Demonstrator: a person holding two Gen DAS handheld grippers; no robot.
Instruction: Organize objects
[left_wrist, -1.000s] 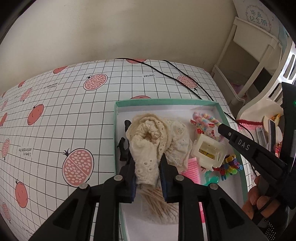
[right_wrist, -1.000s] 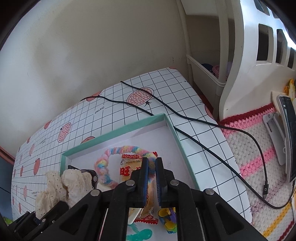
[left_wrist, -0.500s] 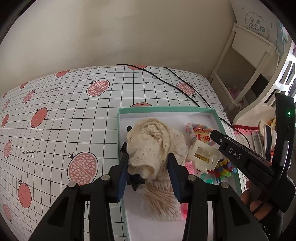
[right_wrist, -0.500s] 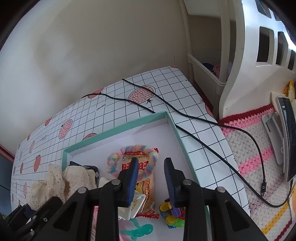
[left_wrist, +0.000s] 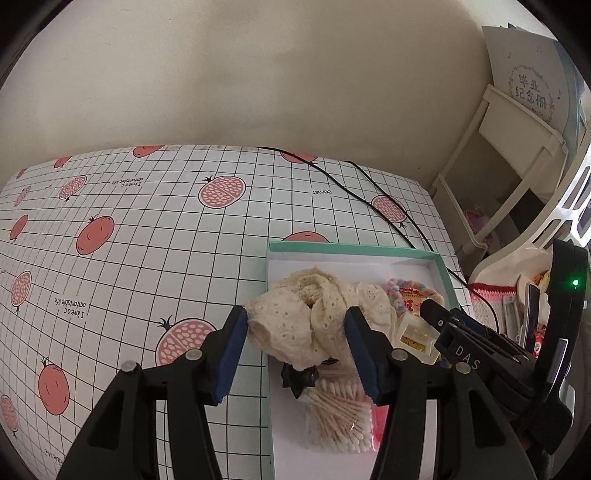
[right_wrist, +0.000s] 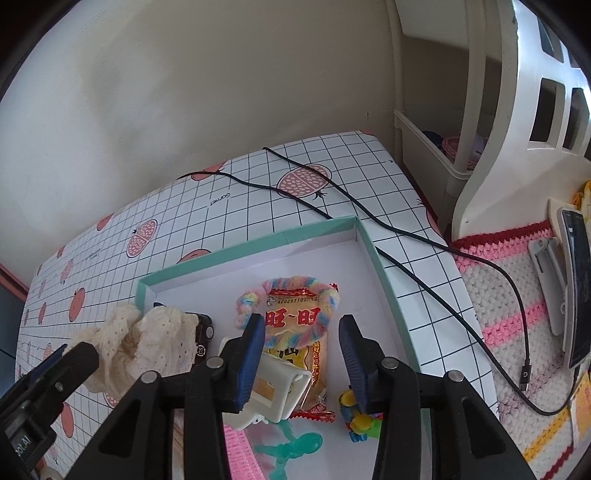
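A teal-rimmed white box (left_wrist: 351, 248) sits on the pomegranate-print tablecloth. A cream lace cloth (left_wrist: 306, 317) lies bunched at the box's left side, spilling over its rim. My left gripper (left_wrist: 295, 350) stands open, one finger on each side of the cloth. In the right wrist view my right gripper (right_wrist: 303, 350) is open above a yellow snack packet (right_wrist: 295, 332) ringed by a pastel hair tie (right_wrist: 288, 291). A white clip (right_wrist: 273, 391) lies under its left finger. The lace cloth (right_wrist: 144, 343) shows at left, beside the left gripper (right_wrist: 55, 369).
The box also holds cotton swabs (left_wrist: 340, 417), a black clip (left_wrist: 299, 376), a green figure (right_wrist: 291, 443), a pink comb (right_wrist: 240, 450) and a colourful toy (right_wrist: 360, 417). A black cable (right_wrist: 406, 266) crosses the table to a crochet mat (right_wrist: 509, 325) with a phone (right_wrist: 576, 284).
Both grippers went from shut to open. The left one let go of the lace cloth and the right one let go of the snack packet; both drew back and up.
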